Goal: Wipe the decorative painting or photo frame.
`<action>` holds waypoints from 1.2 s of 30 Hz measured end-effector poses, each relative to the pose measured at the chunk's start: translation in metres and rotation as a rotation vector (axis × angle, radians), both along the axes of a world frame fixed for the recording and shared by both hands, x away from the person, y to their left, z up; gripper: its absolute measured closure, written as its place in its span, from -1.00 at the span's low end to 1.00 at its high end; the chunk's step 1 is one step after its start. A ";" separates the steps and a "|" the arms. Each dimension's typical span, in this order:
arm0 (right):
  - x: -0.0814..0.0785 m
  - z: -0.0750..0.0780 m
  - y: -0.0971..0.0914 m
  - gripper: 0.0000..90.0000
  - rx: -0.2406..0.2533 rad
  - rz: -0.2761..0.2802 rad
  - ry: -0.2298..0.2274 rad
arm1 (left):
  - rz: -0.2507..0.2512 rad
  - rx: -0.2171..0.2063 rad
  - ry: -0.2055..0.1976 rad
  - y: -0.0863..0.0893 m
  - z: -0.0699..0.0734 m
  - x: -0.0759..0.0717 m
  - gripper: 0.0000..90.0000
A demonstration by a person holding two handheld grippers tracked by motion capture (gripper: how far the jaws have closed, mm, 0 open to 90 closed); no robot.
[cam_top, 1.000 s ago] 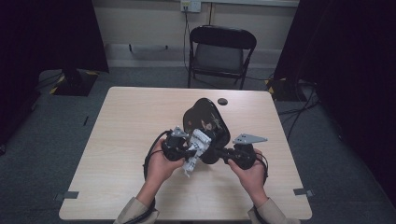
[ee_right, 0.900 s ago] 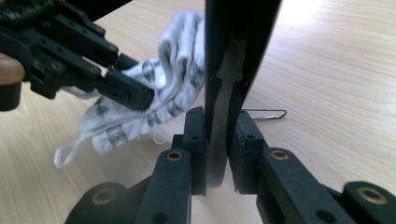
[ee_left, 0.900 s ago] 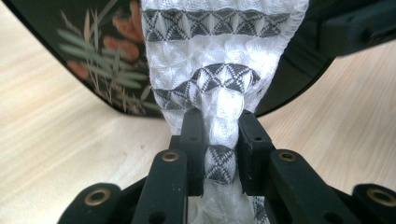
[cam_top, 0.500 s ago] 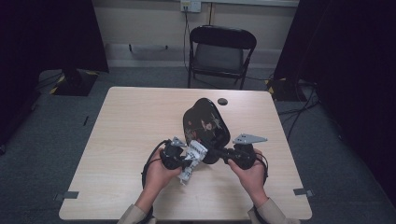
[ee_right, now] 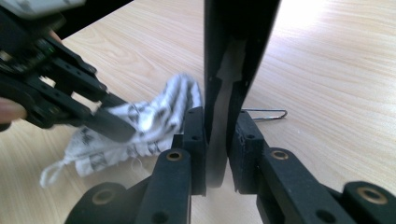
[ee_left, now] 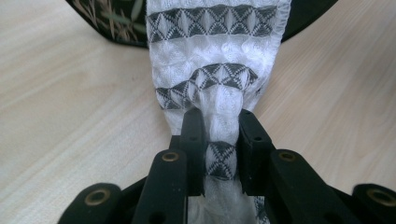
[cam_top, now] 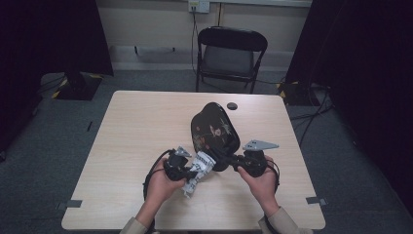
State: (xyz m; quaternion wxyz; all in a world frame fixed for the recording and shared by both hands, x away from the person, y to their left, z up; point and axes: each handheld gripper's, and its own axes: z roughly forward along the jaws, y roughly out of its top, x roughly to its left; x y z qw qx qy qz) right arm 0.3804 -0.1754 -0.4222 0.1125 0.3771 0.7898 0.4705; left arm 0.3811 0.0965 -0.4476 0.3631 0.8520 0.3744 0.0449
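Above table centre | left gripper (ee_left: 219, 126) clamps cloth (ee_left: 217, 60) | right gripper (ee_right: 218, 126) clamps tray (cam_top: 214, 129) edge

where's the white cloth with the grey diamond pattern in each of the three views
High view: the white cloth with grey diamond bands hangs low at centre, from the left tool, against the black lacquered tray.
Left gripper view: it runs up the middle, pinched between the jaws.
Right gripper view: at left of centre, bunched on the table.
Shared landmark: the black tray, which the cloth touches; its edge sits in the right tool.
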 end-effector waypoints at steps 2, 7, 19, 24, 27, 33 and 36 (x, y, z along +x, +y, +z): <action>0.000 0.000 0.000 0.75 0.001 0.001 0.001 | -0.001 -0.031 -0.043 0.002 0.017 0.000 0.67; 0.000 0.000 0.000 0.75 0.002 0.000 0.001 | 0.007 -0.070 -0.133 0.005 0.050 0.000 0.67; 0.000 0.000 0.000 0.75 0.004 -0.002 -0.001 | 0.007 -0.155 -0.271 -0.008 0.116 0.005 0.67; 0.000 -0.001 0.001 0.75 0.007 -0.004 0.000 | 0.001 -0.169 -0.295 -0.022 0.130 0.011 0.67; 0.000 -0.001 0.002 0.75 0.010 -0.006 -0.002 | -0.002 -0.152 -0.281 -0.027 0.128 0.016 0.67; 0.001 -0.001 0.003 0.75 0.014 -0.010 0.001 | 0.001 -0.135 -0.255 -0.029 0.118 0.020 0.67; 0.001 -0.002 0.003 0.75 0.022 -0.013 0.005 | -0.005 -0.115 -0.243 -0.030 0.114 0.020 0.67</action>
